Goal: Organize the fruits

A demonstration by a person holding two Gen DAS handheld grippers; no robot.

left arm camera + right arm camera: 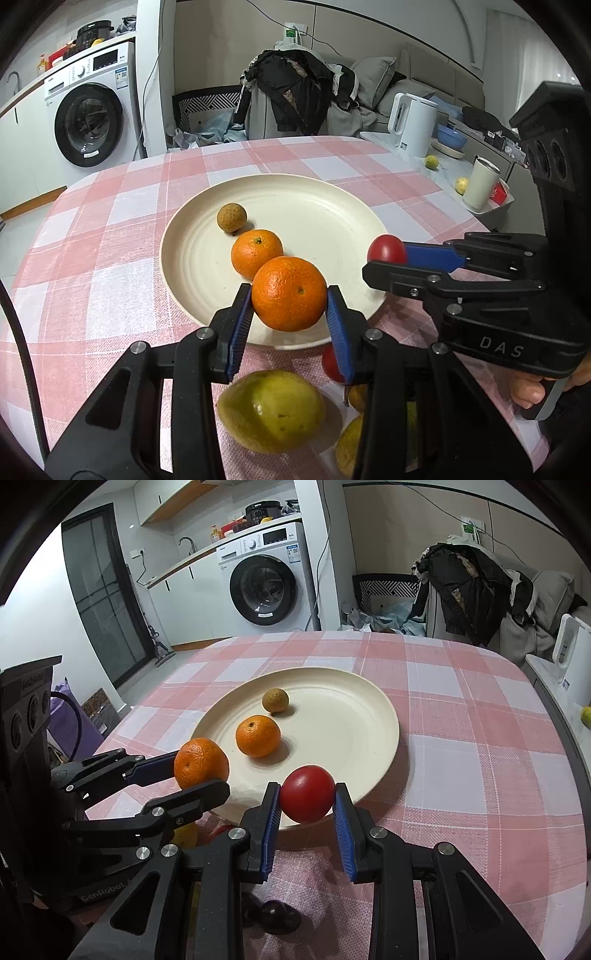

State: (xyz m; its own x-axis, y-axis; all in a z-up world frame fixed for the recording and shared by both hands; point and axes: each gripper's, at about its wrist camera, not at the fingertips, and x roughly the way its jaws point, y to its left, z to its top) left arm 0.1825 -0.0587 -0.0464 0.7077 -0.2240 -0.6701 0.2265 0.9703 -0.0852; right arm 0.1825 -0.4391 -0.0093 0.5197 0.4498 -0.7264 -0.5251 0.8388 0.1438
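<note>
Left gripper (289,295) is clamping an orange (290,293) over the near rim of the cream plate (325,218). Right gripper (306,797) is gripping a red tomato (307,793) at the same rim. A second orange (258,735) and a small brown fruit (275,700) are sitting on the plate.

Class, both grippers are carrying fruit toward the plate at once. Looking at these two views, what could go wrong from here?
1. The left gripper holds its orange right beside the orange on the plate; lowering it may knock that one rolling toward the small brown fruit.
2. The right gripper holds the tomato over the plate's rim; released there, it may roll off.
3. The grippers are close together and might collide.
</note>
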